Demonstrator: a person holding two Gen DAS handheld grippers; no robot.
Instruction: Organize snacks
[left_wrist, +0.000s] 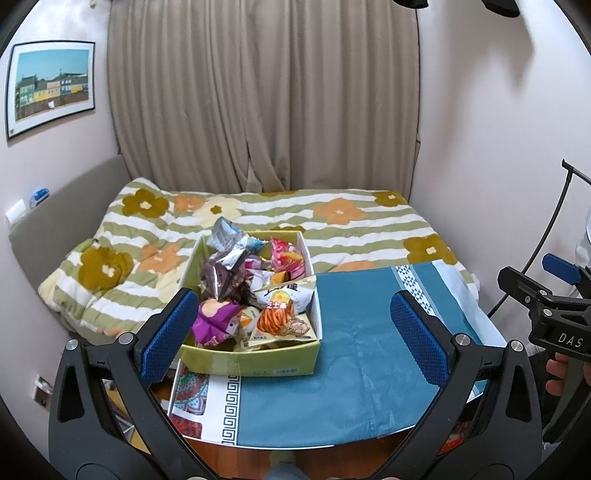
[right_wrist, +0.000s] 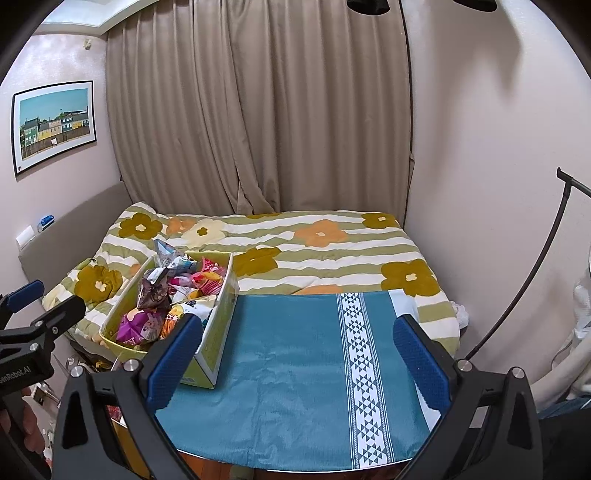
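The box (left_wrist: 255, 360) looked like thin printed cardboard with a faint sheen on its yellow-green wall. The snack packets (left_wrist: 255, 291) inside it were crinkled film, some silvery and glossy. Under it the teal cloth (left_wrist: 354, 350) was a matt woven textile with a slightly napped surface. The quilt (left_wrist: 332, 218) was soft, puffy cotton-like fabric, and the curtain (left_wrist: 258, 103) a matt, heavy drape. The left gripper (left_wrist: 295, 332) had matt black plastic arms, rough dimpled blue rubbery pads (left_wrist: 417, 332) and shiny metal screws, as had the right gripper (right_wrist: 299, 354).
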